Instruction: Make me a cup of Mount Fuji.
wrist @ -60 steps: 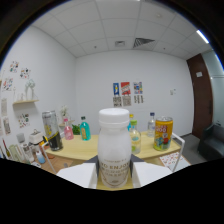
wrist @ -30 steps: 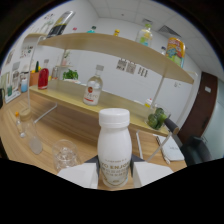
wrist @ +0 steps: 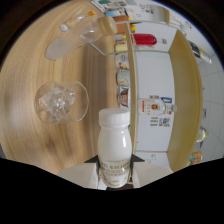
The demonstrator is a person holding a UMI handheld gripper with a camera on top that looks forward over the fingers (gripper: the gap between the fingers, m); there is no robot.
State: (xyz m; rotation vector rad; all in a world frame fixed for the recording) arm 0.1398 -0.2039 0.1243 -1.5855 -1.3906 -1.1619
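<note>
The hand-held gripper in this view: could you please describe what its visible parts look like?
Only the two fingers of the hand-held gripper show. They are pale, off-white, broad flat wedge-shaped pads with smooth faces, tapering toward each other. Behind them the body is lost in black shadow. No cables, markings, hand or sleeve are visible.

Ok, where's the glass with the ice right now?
In the gripper view, the glass of ice sits on the wooden counter, beyond the tool and left of the white bottle it grips.
</note>
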